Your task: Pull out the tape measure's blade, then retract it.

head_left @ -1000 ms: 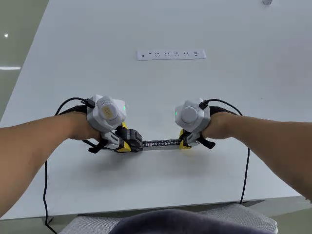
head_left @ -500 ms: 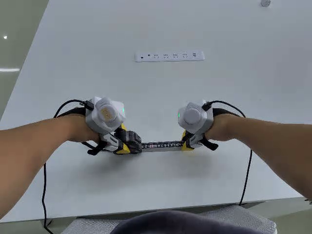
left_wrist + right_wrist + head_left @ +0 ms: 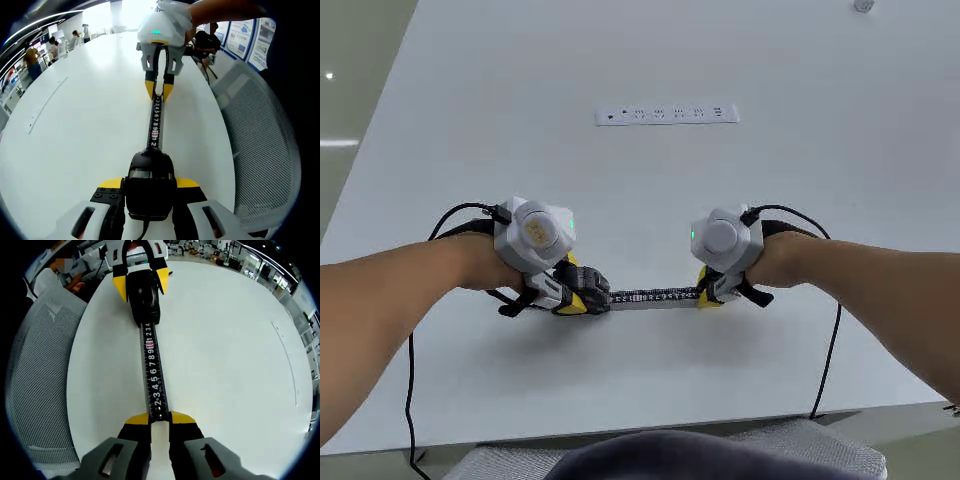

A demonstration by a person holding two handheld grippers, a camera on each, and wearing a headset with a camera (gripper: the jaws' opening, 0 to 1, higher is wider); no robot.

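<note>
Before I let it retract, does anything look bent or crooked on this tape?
Nothing stands out. The blade runs straight and flat from the case in the left gripper to the right gripper, whose jaws pinch its tip.

My left gripper (image 3: 580,297) and right gripper (image 3: 704,297): pale grey housings (image 3: 535,232), yellow-tipped black jaws, one green light (image 3: 693,236) each, black cables (image 3: 411,385) trailing. Dark garment (image 3: 670,455) below.
</note>
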